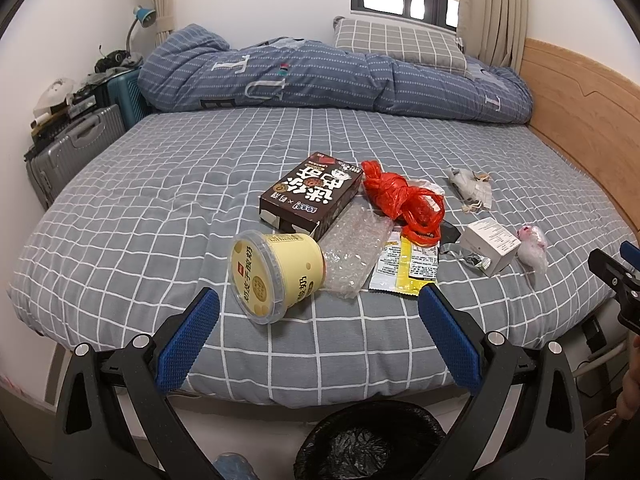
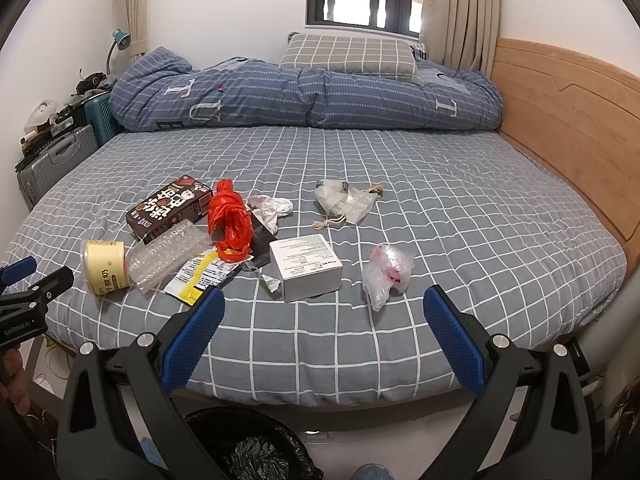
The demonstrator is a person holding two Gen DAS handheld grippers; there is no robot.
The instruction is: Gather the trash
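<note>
Both tools hang spread and empty above the near edge of the bed (image 1: pixel 160 184): the left gripper (image 1: pixel 320 336) in front of the yogurt tub (image 1: pixel 272 276), the right gripper (image 2: pixel 324 332) in front of the white box (image 2: pixel 306 266).

The trash lies in a loose cluster just beyond the tub. All of it looks light. The tub, lying on its side, seems stiff yet crushable; a grip across its rim looks safest. The brown carton (image 1: pixel 312 196) and the white box are rigid, best taken across their narrow sides. The bubble wrap (image 1: pixel 356 252), red bag (image 1: pixel 404 200), yellow wrapper (image 1: pixel 406 264), clear bag (image 2: pixel 386 272) and the small pouch (image 2: pixel 348 200) are soft and probably slippery; pinch a bunched fold.

Count: one tub, two boxes, one bubble wrap, one wrapper, two bags, one pouch, one crumpled white scrap (image 2: pixel 270 208). One black-lined bin (image 1: pixel 370 444) stands below the bed edge.
</note>
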